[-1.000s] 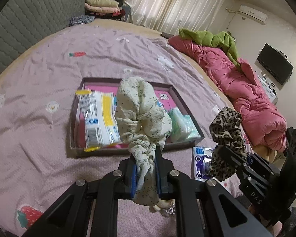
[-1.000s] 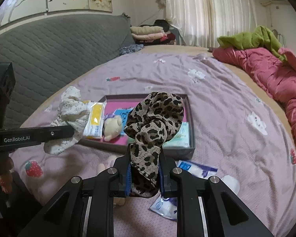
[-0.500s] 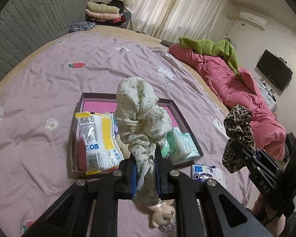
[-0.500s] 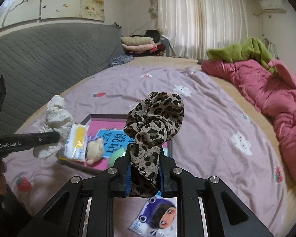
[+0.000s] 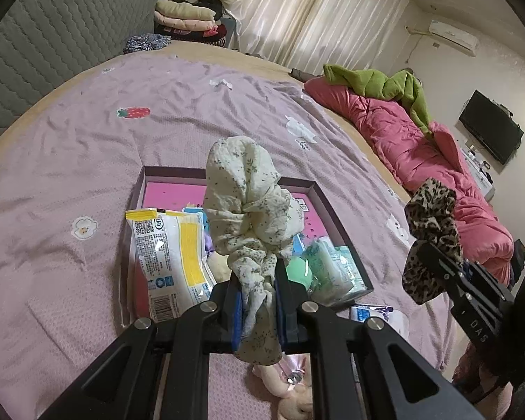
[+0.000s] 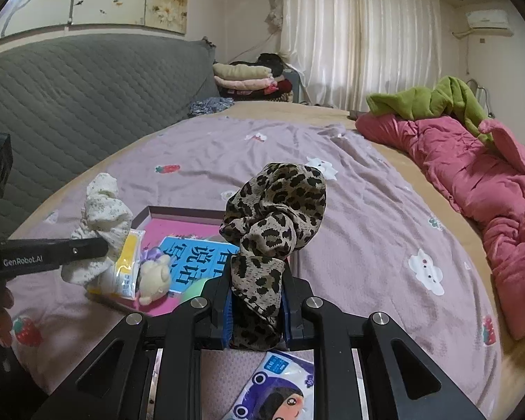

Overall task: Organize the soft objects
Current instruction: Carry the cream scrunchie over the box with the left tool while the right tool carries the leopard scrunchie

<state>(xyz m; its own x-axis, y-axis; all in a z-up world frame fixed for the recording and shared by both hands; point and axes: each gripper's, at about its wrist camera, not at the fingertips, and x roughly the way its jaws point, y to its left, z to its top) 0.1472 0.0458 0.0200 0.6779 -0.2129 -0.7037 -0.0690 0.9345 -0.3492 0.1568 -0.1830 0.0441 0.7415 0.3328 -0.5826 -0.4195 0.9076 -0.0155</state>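
My left gripper is shut on a cream floral scrunchie and holds it up over the near part of a dark-rimmed box with a pink floor. My right gripper is shut on a leopard-print scrunchie, held above the bed to the right of the box. The floral scrunchie also shows in the right wrist view, and the leopard one in the left wrist view. The box holds a white and yellow tissue pack, a green tissue pack and a small plush bear.
A lilac bedsheet covers the bed. A purple cartoon tissue pack lies just below my right gripper. A pink plush toy lies under my left gripper. A pink quilt with a green garment runs along the right. Grey headboard at left.
Both grippers have risen and pulled back from the box, each keeping its scrunchie. The box now looks smaller and farther below.
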